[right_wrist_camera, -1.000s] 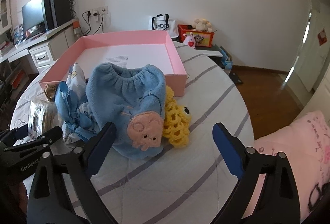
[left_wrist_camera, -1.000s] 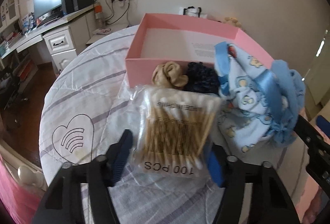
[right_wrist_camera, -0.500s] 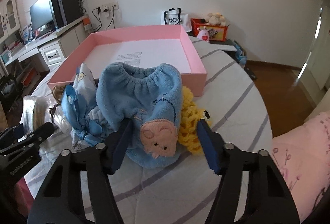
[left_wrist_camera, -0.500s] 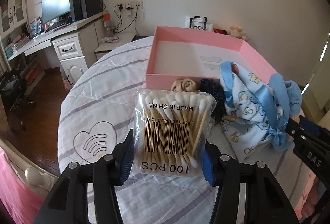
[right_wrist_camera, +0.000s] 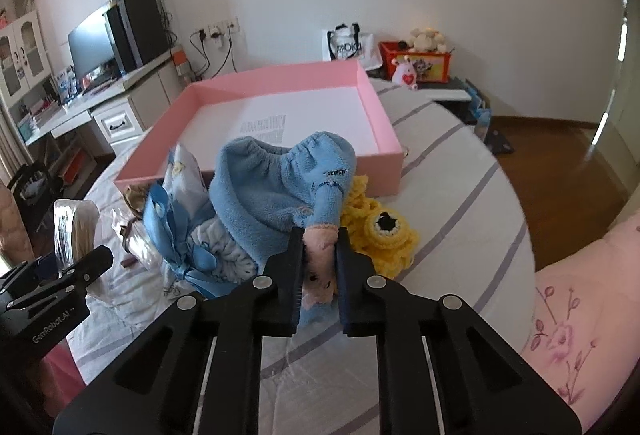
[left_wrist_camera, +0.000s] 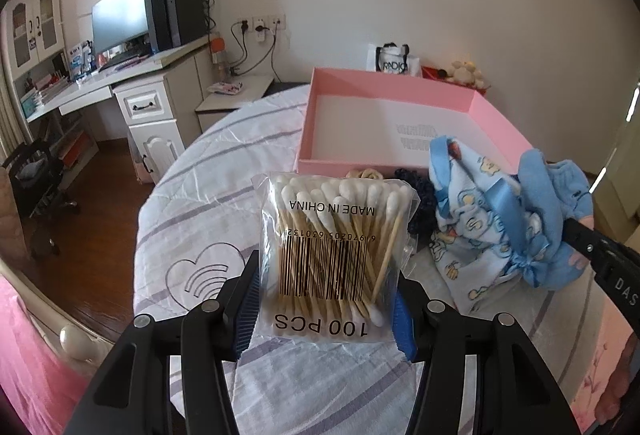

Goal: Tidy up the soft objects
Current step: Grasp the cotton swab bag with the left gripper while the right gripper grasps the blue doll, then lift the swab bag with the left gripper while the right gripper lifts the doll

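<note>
Closed since a second ago, the right claw now pinches the pink patch of a blue fleece item beside a pink box on the striped bed. Left claw, lifted slightly, grips a cotton swab bag clear of the bed

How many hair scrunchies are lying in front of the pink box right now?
2: a beige scrunchie and a dark navy scrunchie, side by side against the pink box's near wall, behind the held cotton swab bag. Others may hide under the blue clothes.
</note>
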The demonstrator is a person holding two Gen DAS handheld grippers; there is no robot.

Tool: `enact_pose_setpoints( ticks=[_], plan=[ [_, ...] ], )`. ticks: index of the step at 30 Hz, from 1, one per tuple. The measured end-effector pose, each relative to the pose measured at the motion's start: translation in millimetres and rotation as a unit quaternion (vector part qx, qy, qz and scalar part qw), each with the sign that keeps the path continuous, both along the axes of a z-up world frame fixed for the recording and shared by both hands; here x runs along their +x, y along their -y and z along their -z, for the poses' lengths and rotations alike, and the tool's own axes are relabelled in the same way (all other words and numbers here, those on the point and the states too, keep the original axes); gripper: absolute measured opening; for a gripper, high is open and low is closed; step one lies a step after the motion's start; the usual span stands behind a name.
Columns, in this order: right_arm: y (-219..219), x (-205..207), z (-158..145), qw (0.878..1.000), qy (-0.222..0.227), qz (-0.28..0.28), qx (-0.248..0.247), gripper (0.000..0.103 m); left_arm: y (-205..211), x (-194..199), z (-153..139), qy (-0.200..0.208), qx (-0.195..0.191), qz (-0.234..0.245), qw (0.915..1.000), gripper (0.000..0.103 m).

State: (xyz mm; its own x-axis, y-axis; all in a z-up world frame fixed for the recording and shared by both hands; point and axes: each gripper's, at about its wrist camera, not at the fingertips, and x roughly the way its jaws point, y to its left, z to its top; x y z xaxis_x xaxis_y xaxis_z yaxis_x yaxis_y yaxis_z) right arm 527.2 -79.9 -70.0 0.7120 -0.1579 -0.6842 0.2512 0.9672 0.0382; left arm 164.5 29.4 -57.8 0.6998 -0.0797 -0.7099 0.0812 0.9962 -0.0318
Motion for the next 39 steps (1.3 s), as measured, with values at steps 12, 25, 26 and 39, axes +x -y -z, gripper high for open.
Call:
enact_pose_setpoints(
  ticks=[12,25,26,39],
  plan=[
    [-9.7,-30.2,-33.3,0.998,0.058,-0.007,-0.003,0.009,3.2,-43.1,-28.0,0.044,0.000,-0.006,0.9990,0.052],
    [-11.2,-34.4,-26.2,0.998,0.044,-0.026,0.020,0.009,-4.1,-84.5,-43.8,0.083,0.002,-0.014,0.9964,0.052],
    [-8.9,-34.0,-19.6,0.999,0.036,-0.028,0.027,0.009,-3.4,-84.1,-42.6,0.082,0.003,-0.014,0.9965,0.052],
    [-1.9,-44.2,-8.0,0.997,0.029,-0.064,0.020,0.065,7.0,-49.4,-24.0,0.037,0.013,-0.007,0.9992,0.052]
  ],
)
